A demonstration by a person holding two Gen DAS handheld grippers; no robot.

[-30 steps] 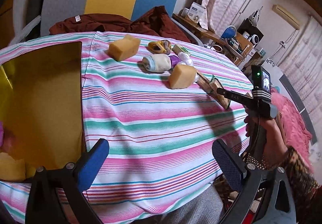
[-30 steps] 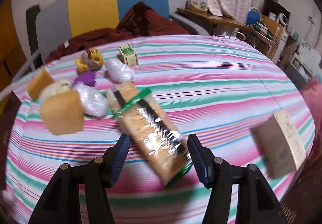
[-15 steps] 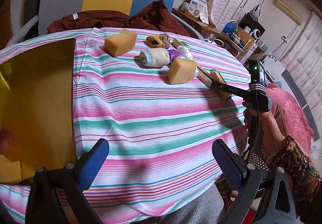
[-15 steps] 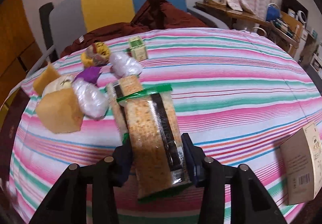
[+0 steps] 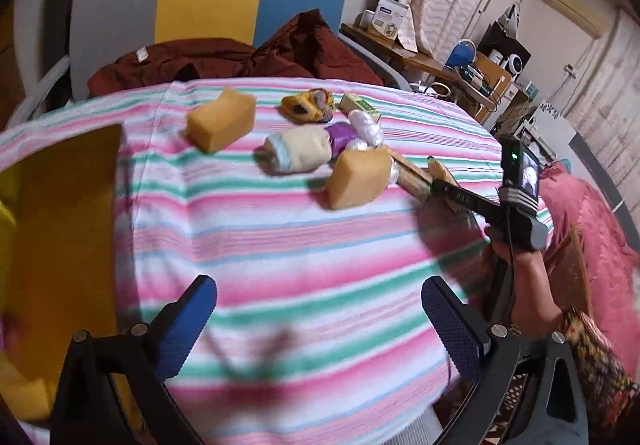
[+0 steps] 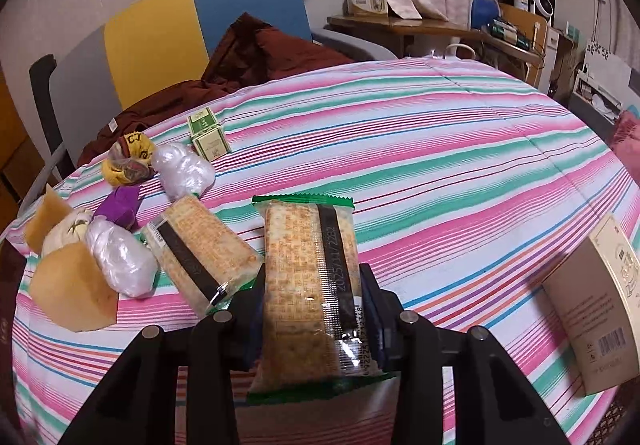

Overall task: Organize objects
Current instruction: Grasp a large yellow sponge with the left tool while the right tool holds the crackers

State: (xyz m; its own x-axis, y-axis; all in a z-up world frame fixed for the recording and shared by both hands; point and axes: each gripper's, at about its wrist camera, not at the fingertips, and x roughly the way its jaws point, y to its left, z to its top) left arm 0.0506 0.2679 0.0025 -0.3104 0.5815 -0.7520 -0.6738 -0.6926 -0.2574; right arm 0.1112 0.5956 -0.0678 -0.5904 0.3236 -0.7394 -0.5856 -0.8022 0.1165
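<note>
Striped table fills the frame. Right gripper, open around the cracker packet a second ago, now clamps it at lower centre: pickup secured, ready to move. Left gripper stays wide, empty.

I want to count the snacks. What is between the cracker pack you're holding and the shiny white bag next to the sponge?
In the right wrist view, a second cracker pack lies there on the striped tablecloth.
</note>
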